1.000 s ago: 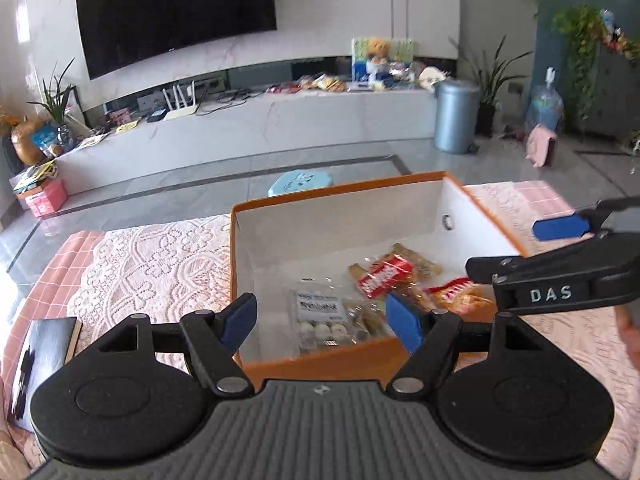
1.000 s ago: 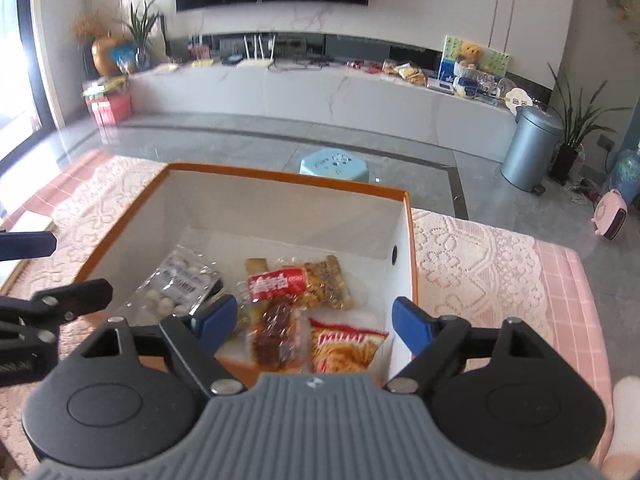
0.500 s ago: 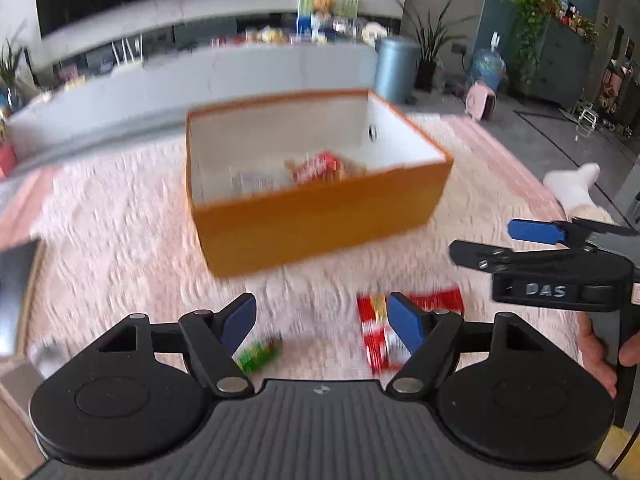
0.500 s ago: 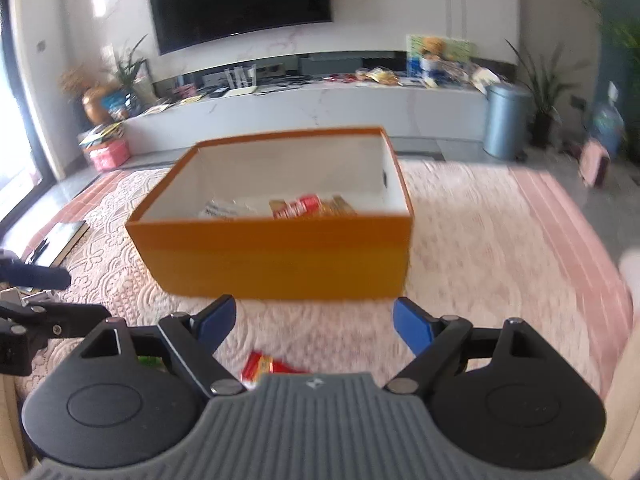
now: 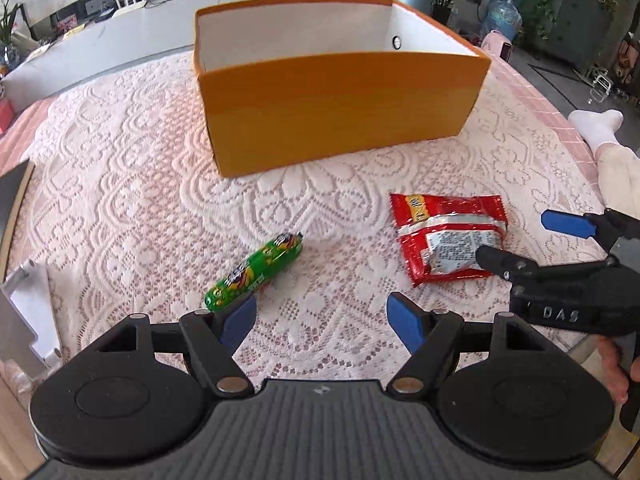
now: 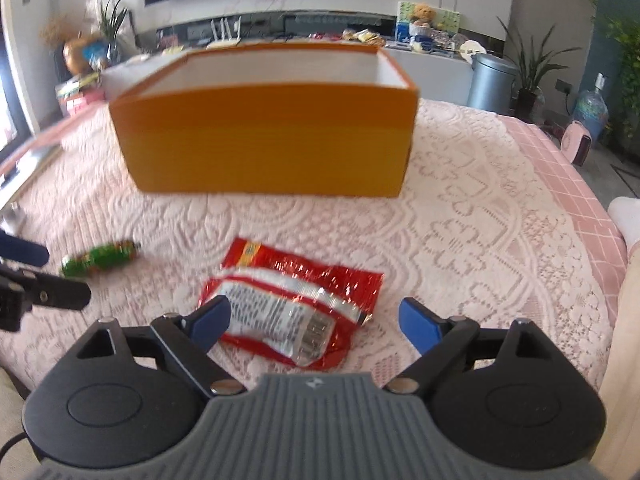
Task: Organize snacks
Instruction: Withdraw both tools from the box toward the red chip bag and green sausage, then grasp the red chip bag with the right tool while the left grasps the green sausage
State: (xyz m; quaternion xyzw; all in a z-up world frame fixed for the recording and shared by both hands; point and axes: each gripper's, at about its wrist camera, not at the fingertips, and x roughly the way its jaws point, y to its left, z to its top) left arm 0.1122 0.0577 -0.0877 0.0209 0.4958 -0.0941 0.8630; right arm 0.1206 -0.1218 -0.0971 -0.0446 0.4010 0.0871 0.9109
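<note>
An orange box [image 5: 336, 112] with white inner walls stands on the lace cloth; it also shows in the right wrist view [image 6: 264, 136]. In front of it lie a green sausage-shaped snack [image 5: 254, 270] and a red foil snack packet [image 5: 448, 236]. My left gripper [image 5: 322, 318] is open and empty, with its left finger just beside the green snack's near end. My right gripper [image 6: 314, 320] is open and empty, low over the red packet [image 6: 292, 304], whose near half lies between the fingers. The green snack [image 6: 100, 258] lies to its left.
The pink lace cloth [image 5: 120, 184] covers the table. A dark flat object [image 5: 12, 192] and a white bracket [image 5: 28, 312] lie at the left edge. A person's white-socked foot [image 5: 596, 124] is at the right. A grey bin [image 6: 494, 80] stands beyond the table.
Both grippers have pulled back from over the box and come down toward the cloth in front of it. The green snack and red packet are now close under the fingers.
</note>
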